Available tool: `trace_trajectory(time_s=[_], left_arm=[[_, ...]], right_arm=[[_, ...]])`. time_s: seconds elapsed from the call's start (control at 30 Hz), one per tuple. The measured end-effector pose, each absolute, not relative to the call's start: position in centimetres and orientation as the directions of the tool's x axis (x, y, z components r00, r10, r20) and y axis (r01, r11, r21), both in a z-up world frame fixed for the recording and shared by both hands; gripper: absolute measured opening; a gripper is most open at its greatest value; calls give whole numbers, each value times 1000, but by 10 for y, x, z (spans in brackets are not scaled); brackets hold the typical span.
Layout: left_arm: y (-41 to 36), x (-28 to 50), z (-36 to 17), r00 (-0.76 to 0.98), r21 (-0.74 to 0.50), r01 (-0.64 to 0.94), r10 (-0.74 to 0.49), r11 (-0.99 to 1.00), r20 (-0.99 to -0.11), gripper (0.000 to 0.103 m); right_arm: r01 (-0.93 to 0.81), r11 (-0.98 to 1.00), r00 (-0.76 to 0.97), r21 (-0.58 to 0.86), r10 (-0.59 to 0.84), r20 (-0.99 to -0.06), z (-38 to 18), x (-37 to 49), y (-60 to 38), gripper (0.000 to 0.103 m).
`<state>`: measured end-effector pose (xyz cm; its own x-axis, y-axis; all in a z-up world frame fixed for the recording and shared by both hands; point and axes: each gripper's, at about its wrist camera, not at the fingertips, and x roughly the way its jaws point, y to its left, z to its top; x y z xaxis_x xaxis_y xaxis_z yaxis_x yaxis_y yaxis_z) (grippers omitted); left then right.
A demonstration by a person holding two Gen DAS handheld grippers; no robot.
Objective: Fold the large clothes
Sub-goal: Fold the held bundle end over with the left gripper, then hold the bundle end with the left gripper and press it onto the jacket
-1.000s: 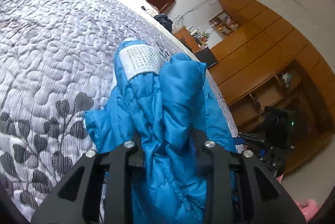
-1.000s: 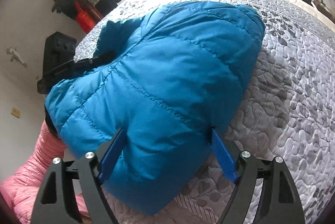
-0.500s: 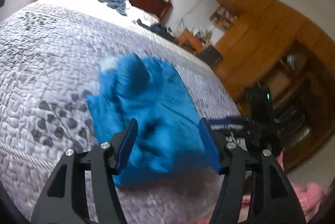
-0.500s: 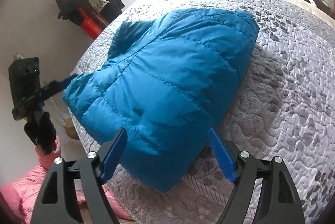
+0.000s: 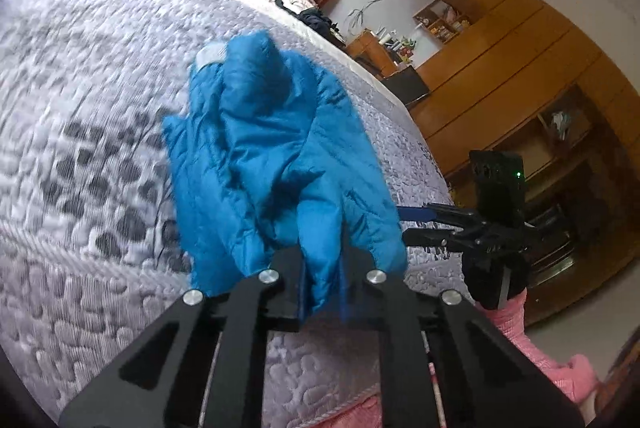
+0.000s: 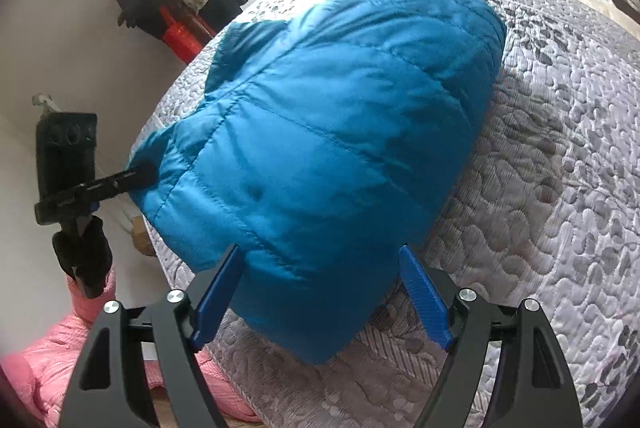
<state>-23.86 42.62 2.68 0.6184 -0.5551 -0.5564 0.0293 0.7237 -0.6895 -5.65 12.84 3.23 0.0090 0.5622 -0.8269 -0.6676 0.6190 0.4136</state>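
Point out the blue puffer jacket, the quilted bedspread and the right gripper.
blue puffer jacket (image 6: 340, 147): right wrist view, quilted middle panel.
quilted bedspread (image 6: 560, 187): right wrist view, bare patch beside the jacket.
right gripper (image 6: 320, 302): right wrist view, midway between its fingers.

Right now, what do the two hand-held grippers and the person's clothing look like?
Both hand-held grippers have black angular frames with triangular cut-outs and silver round bolts. The right hand-held gripper carries flat blue ribbed pads. The left hand-held gripper also shows a blue pad edge. Each has a black box behind it; one shows a green light. The person wears a black glove and a pink knit sleeve.
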Motion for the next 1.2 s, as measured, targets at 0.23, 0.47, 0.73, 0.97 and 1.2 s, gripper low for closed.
trace_trajectory(time_s=[0.23, 0.47, 0.73, 0.97, 1.2], left_arm=[[431, -238, -21, 568, -713, -38, -572, 700, -591, 9], [427, -236, -40, 551, -706, -39, -574, 708, -606, 12], [433, -243, 31, 599, -599, 0, -479, 801, -641, 38], [423, -198, 96, 687, -449, 43, -353, 893, -636, 49], [435, -137, 78, 606, -462, -89, -320, 882, -728, 47]], right_arm=[[-659, 620, -23, 426, 549, -835, 17, -52, 132, 81], [-654, 617, -42, 437, 547, -836, 2, -50, 137, 85], [-648, 619, 1, 444, 583, -812, 19, -50, 118, 84], [-633, 635, 28, 443, 591, -806, 27, -42, 115, 84], [-629, 637, 31, 446, 594, -804, 26, -42, 115, 84]])
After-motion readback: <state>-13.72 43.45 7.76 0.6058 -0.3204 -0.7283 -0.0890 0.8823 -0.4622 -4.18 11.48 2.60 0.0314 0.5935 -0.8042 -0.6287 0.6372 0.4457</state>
